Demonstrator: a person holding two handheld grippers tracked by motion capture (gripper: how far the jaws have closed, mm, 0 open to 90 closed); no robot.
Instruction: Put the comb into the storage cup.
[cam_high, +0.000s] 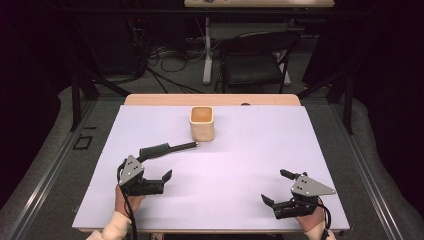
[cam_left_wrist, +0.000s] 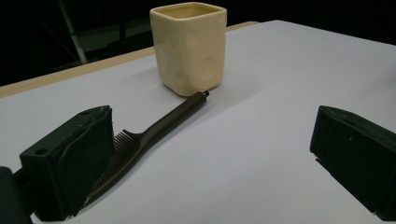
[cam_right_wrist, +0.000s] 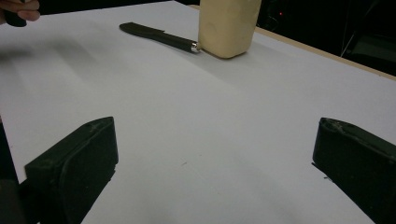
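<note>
- The left gripper (cam_high: 156, 176) rests low on the near left part of the white surface (cam_high: 250, 150), its jaws spread wide and holding nothing.
- In the left gripper view those jaws stand far apart, with bare surface between them.
- A dark comb (cam_high: 166, 148) lies flat on the surface just beyond the left gripper, close to it but apart from it.
- In the left gripper view the comb (cam_left_wrist: 149, 135) has its toothed end just beside the left-hand jaw, partly hidden behind it, and its handle runs away toward the cup.
- A cream, square-sided cup (cam_high: 202, 123) stands upright near the middle of the far half of the surface, its mouth open upward.
- The tip of the comb's handle lies right at the cup's base; from the left gripper view the cup (cam_left_wrist: 189, 46) seems to touch it, though I cannot tell for sure.
- The right gripper (cam_high: 275, 186) sits at the near right part of the surface, well apart from comb and cup, jaws released wide and empty.
- In the right gripper view the comb (cam_right_wrist: 159, 36) and cup (cam_right_wrist: 229, 25) lie far ahead.
</note>
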